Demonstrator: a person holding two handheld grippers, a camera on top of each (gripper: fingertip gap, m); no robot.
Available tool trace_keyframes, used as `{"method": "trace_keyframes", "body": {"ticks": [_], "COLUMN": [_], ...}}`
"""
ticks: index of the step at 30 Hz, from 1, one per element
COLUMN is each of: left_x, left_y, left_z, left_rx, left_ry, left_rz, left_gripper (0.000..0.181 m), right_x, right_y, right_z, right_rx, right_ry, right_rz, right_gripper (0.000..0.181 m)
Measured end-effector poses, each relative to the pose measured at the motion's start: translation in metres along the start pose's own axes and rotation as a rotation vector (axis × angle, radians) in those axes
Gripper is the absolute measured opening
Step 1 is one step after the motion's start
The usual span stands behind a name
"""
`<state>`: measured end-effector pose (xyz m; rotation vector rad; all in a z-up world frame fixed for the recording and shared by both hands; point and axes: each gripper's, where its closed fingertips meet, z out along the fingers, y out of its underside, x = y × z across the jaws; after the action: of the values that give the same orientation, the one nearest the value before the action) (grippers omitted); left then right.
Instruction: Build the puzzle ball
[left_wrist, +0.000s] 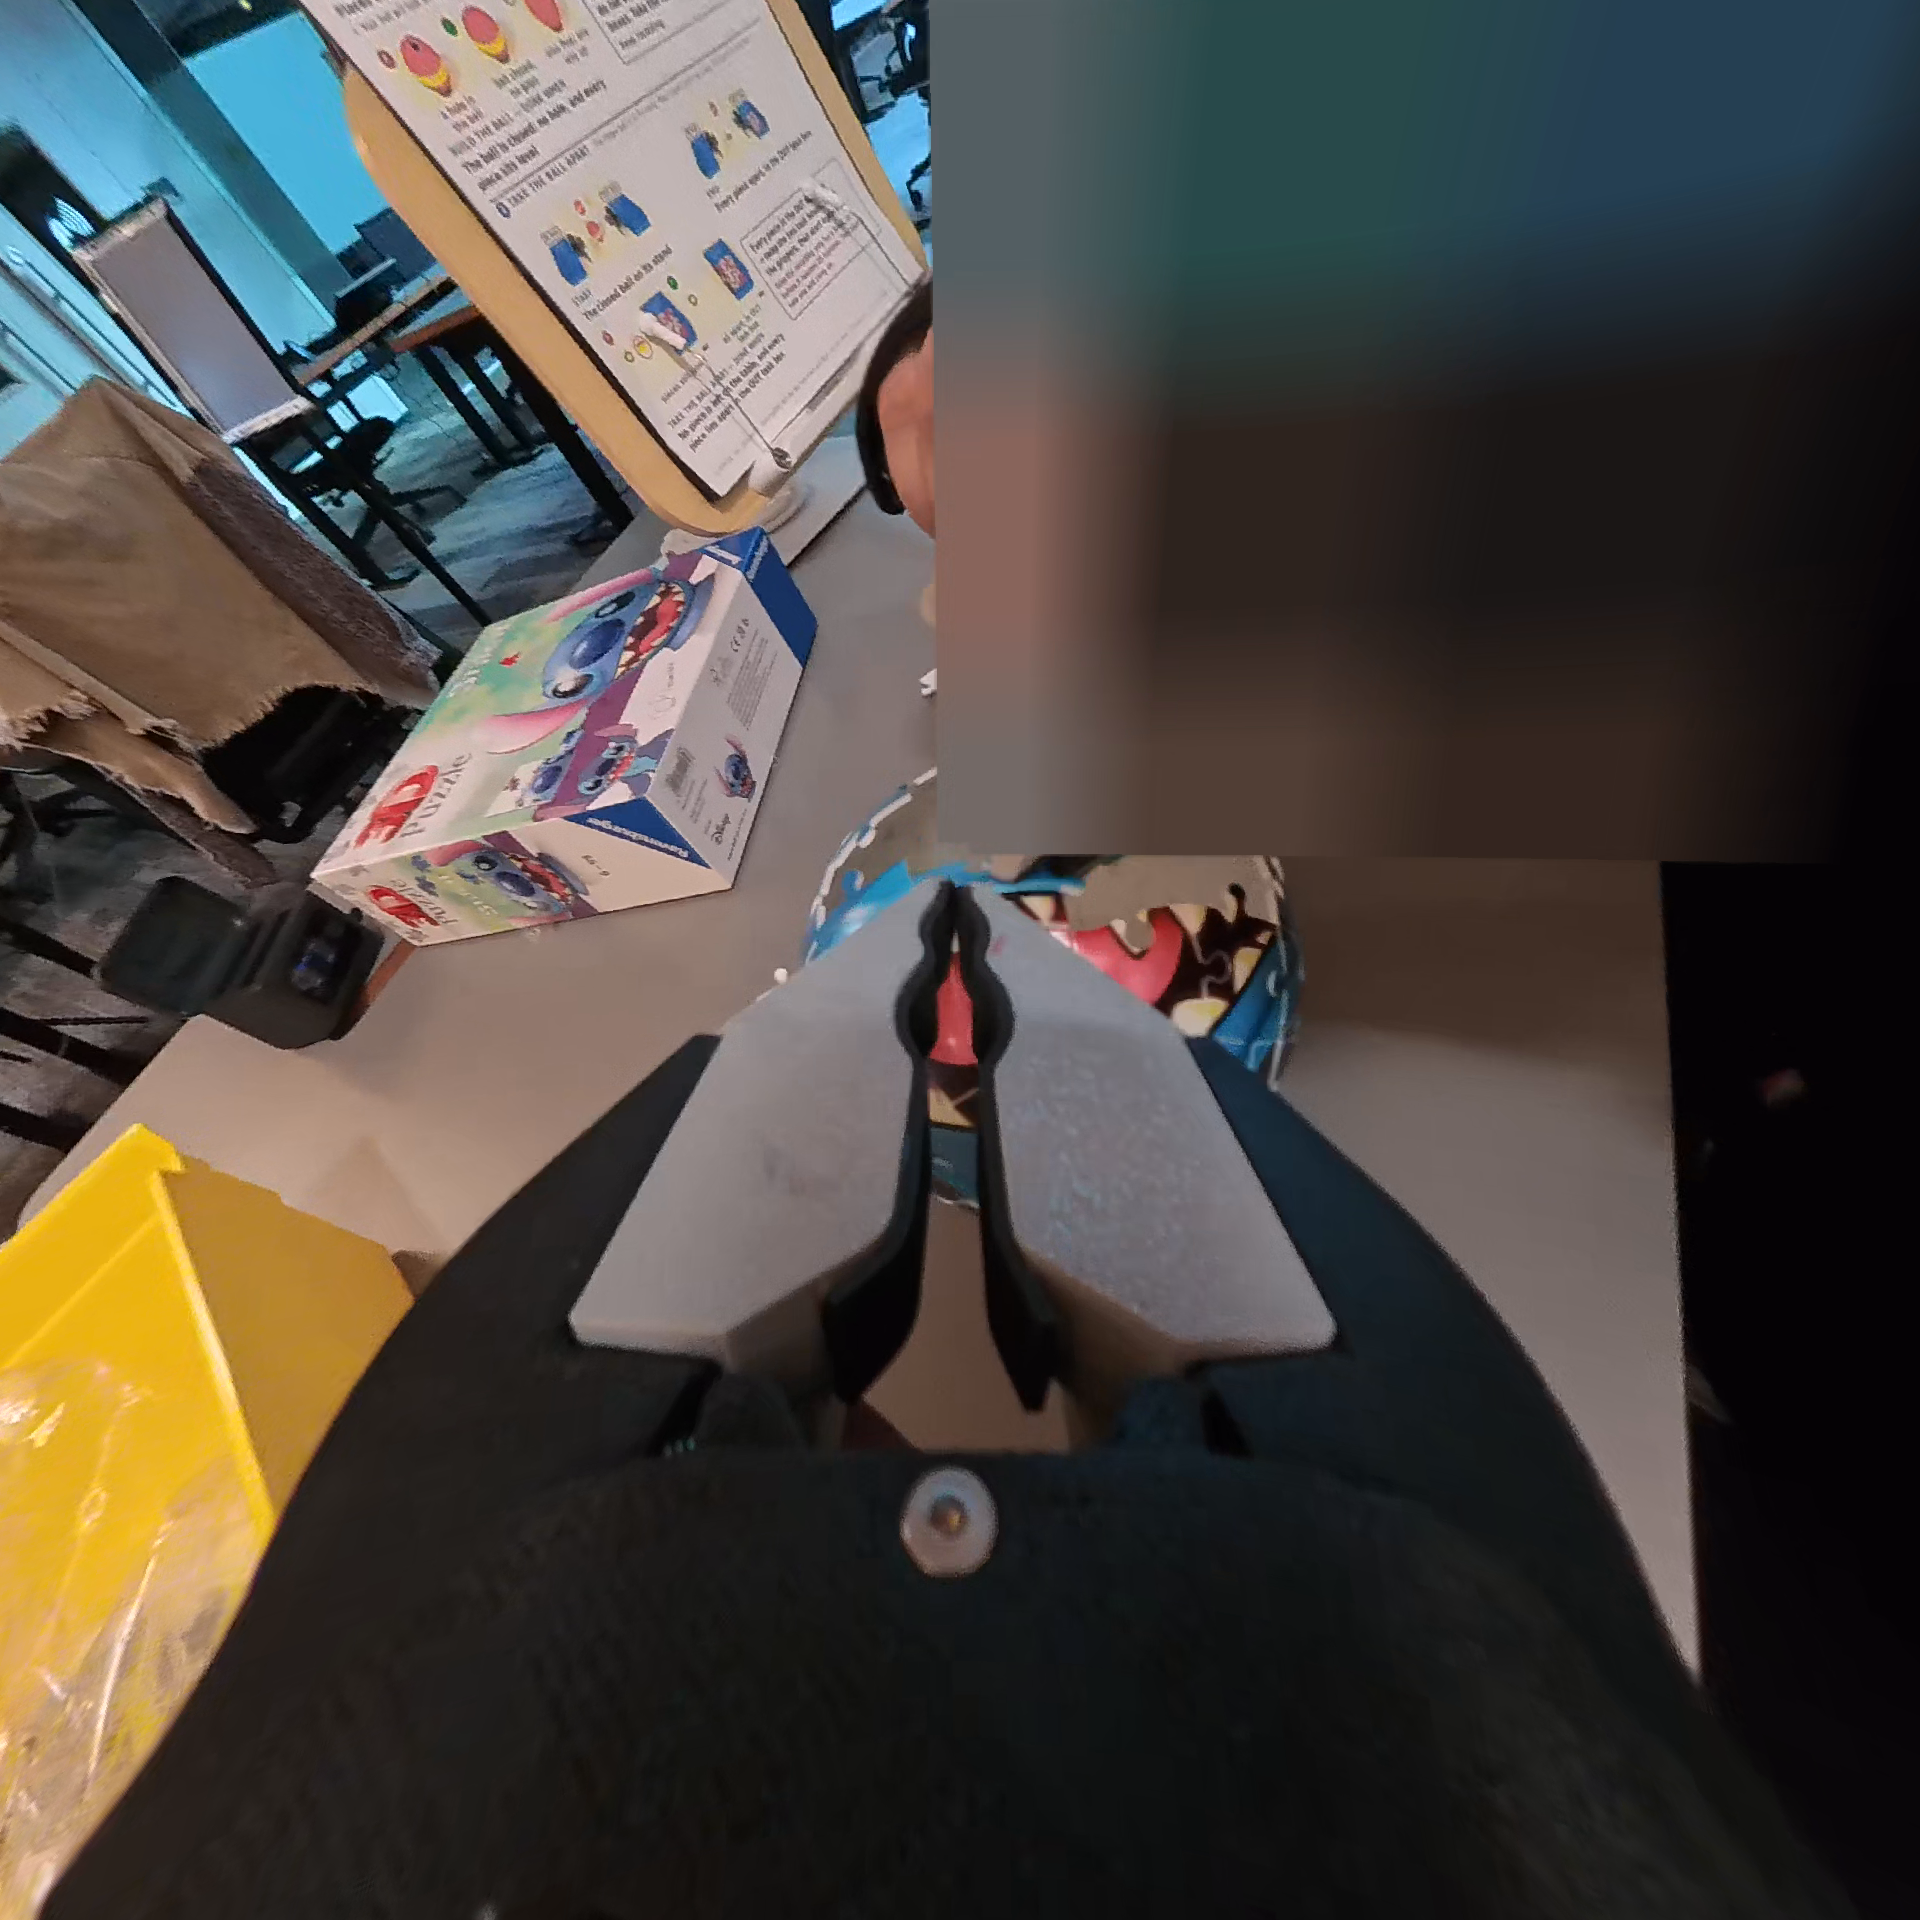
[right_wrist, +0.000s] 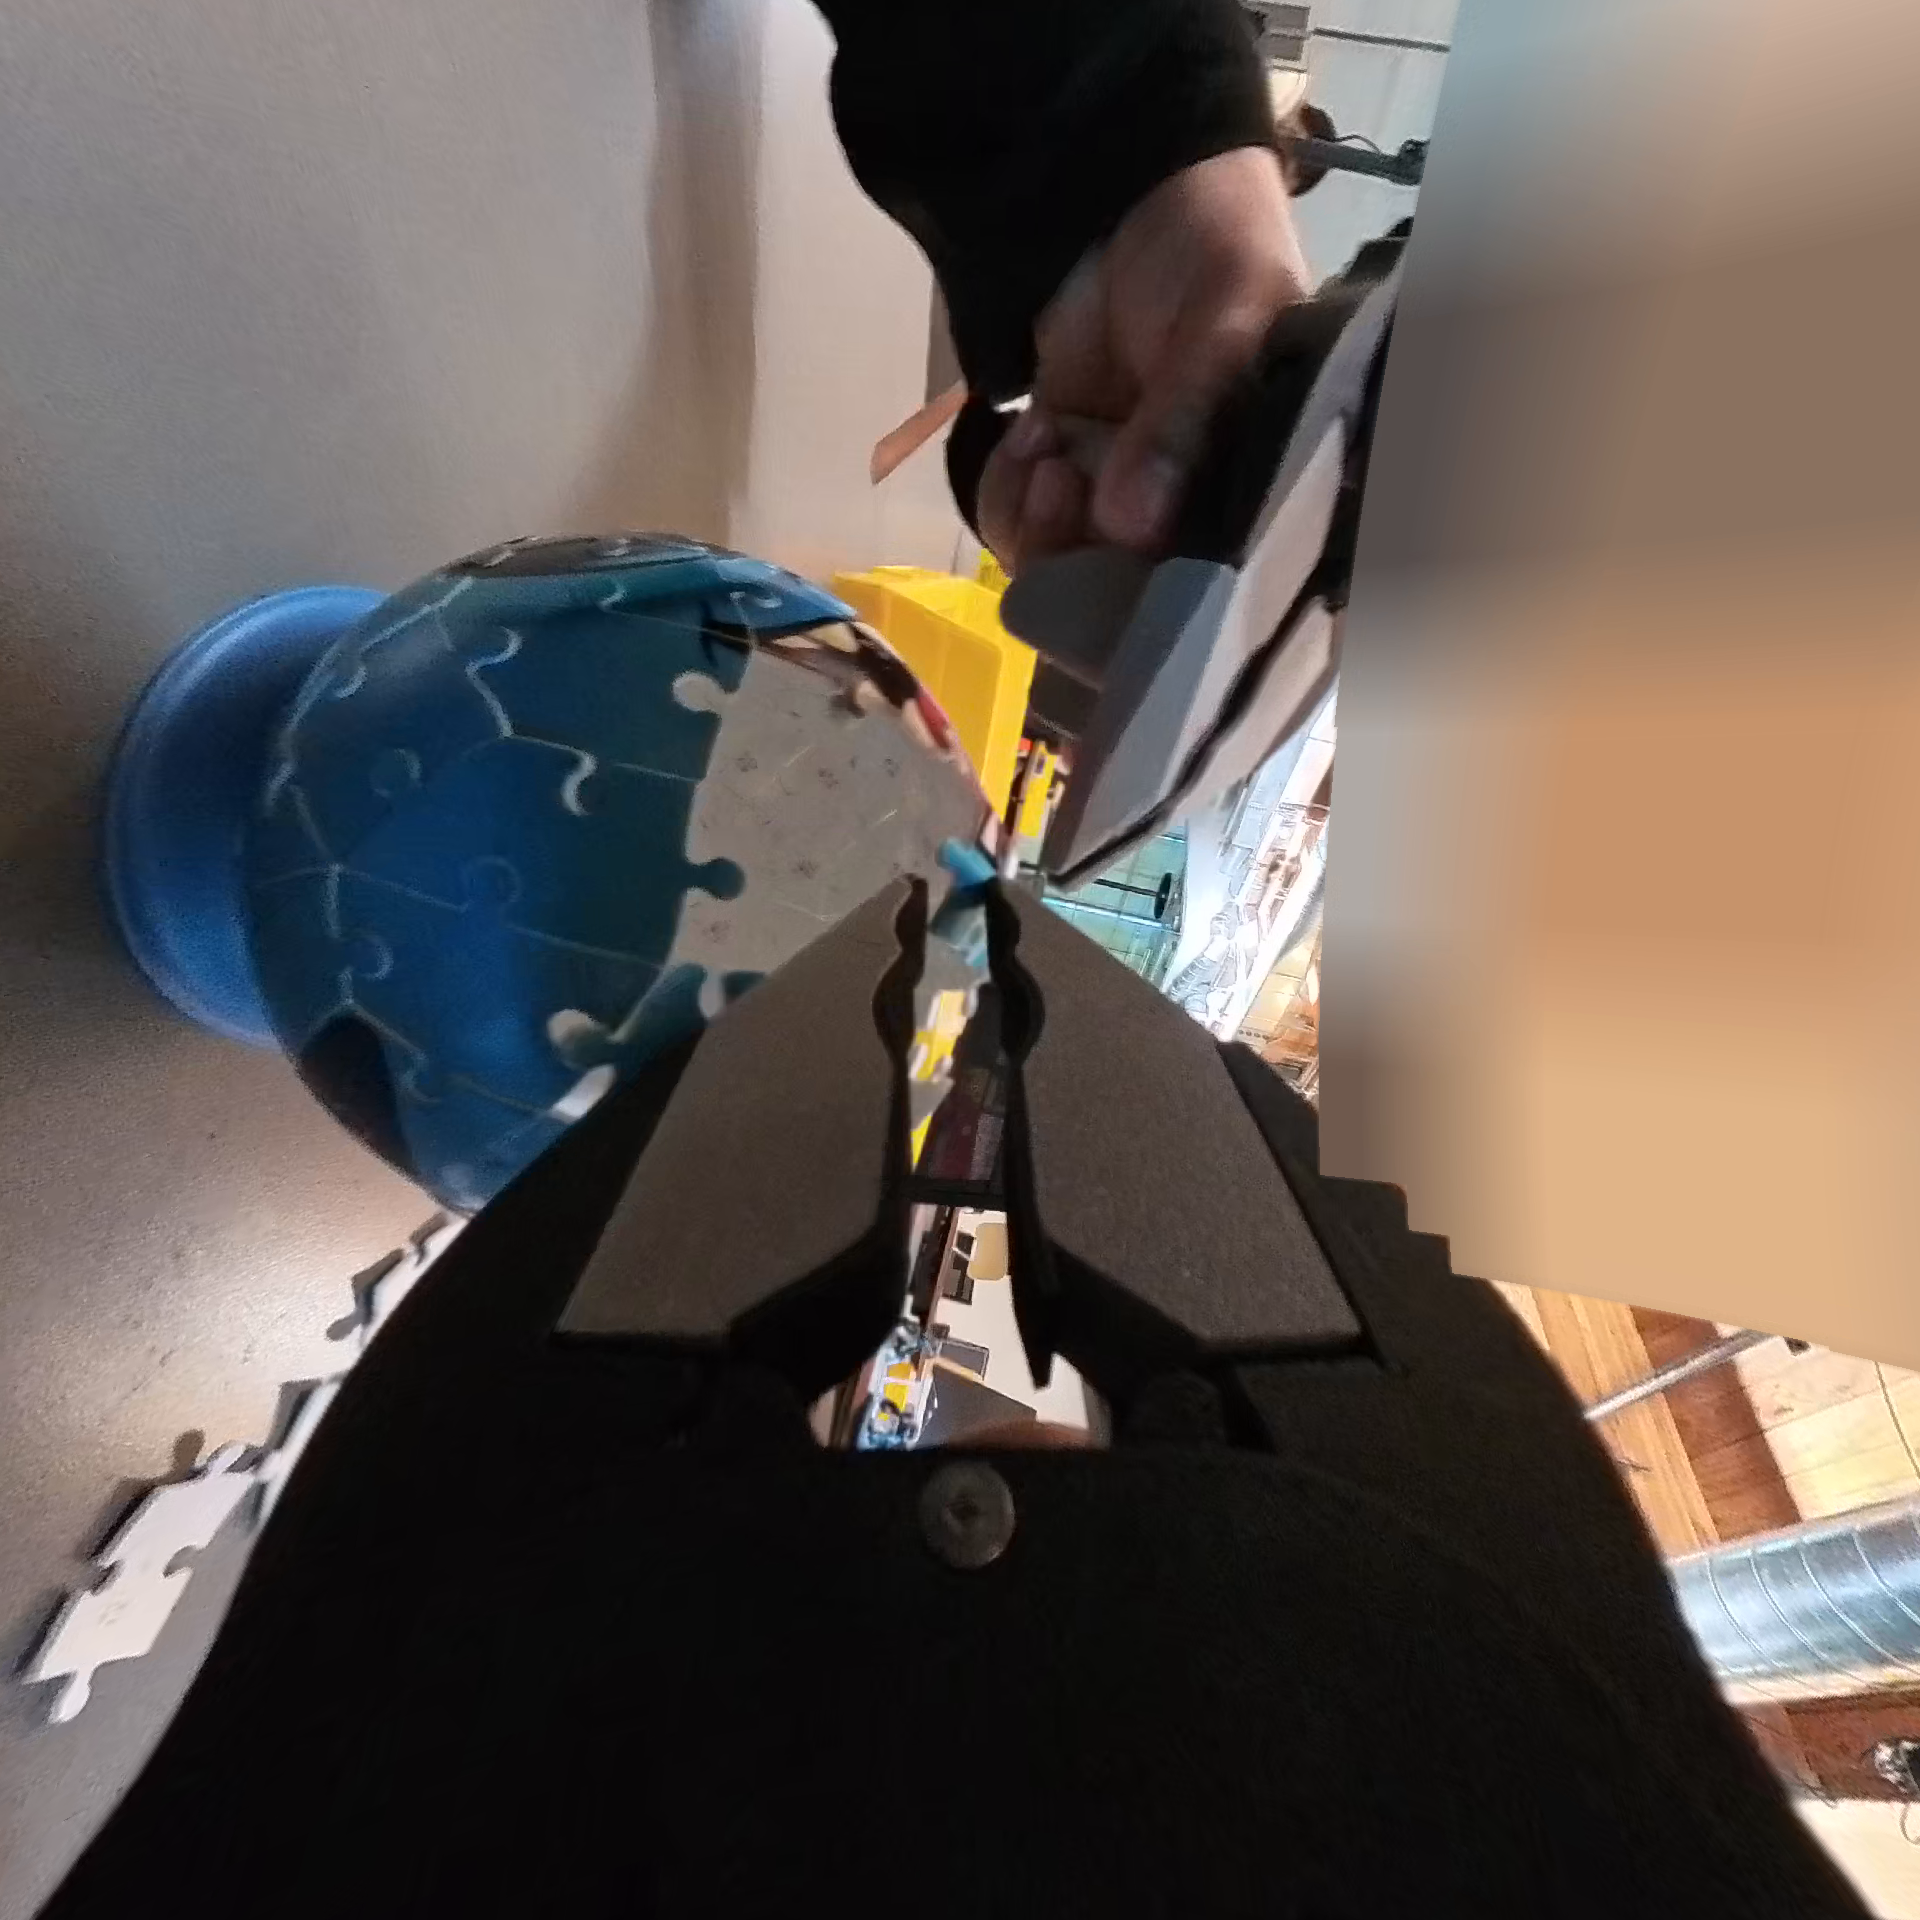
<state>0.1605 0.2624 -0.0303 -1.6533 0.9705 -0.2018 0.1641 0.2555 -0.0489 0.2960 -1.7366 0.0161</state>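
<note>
Two grippers are meeting at the open rim of the puzzle ball (right_wrist: 468, 831), which is sitting on its blue stand (right_wrist: 197, 810) at the middle left of the right wrist view and just behind my fingers at the centre of the left wrist view. My right gripper (right_wrist: 956, 894) is pinching a small blue piece (right_wrist: 961, 868) at its tips, right at the rim. My left gripper (left_wrist: 951, 899) is pressed together at the tips; whether it is nipping the shell's edge I cannot tell. I am judging the ball light, hollow and thin-walled, stiff along locked seams but ready to pop apart under a squeeze, so I am holding by edges only. Loose pieces (right_wrist: 125, 1590) are lying at the lower left, grey side up, on the table (right_wrist: 312, 260), with a yellow bin (left_wrist: 156, 1299) at the left wrist view's lower left
</note>
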Motion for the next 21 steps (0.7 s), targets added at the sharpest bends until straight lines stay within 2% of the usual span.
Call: {"method": "trace_keyframes", "body": {"ticks": [2,4,6,10,15,21], "left_x": [0.0,-0.003,-0.006,-0.005,-0.006,-0.007], "left_y": [0.005,0.002,0.001,0.003,0.001,0.008], "left_z": [0.003,0.003,-0.001,-0.002,-0.009,-0.013], "left_rx": [-0.018,0.005,0.018,0.012,0.018,0.032], "left_ry": [-0.002,-0.02,-0.028,-0.036,-0.066,-0.089], "left_rz": [0.001,-0.007,-0.017,-0.009,-0.001,-0.033], "left_gripper": [0.0,0.0,0.0,0.0,0.0,0.0], "right_x": [-0.001,0.013,0.018,0.013,0.013,0.028], "right_y": [0.001,0.004,0.005,0.009,0.003,-0.001], "right_z": [0.002,0.0,-0.001,0.0,0.0,-0.008], "right_rx": [-0.008,-0.025,-0.023,-0.062,-0.044,0.01], "right_ry": [0.013,0.074,0.054,0.063,0.065,0.105], "right_rz": [-0.012,0.061,0.11,-0.037,-0.046,0.044], "right_gripper": [0.009,0.0,0.0,0.0,0.0,0.0]}}
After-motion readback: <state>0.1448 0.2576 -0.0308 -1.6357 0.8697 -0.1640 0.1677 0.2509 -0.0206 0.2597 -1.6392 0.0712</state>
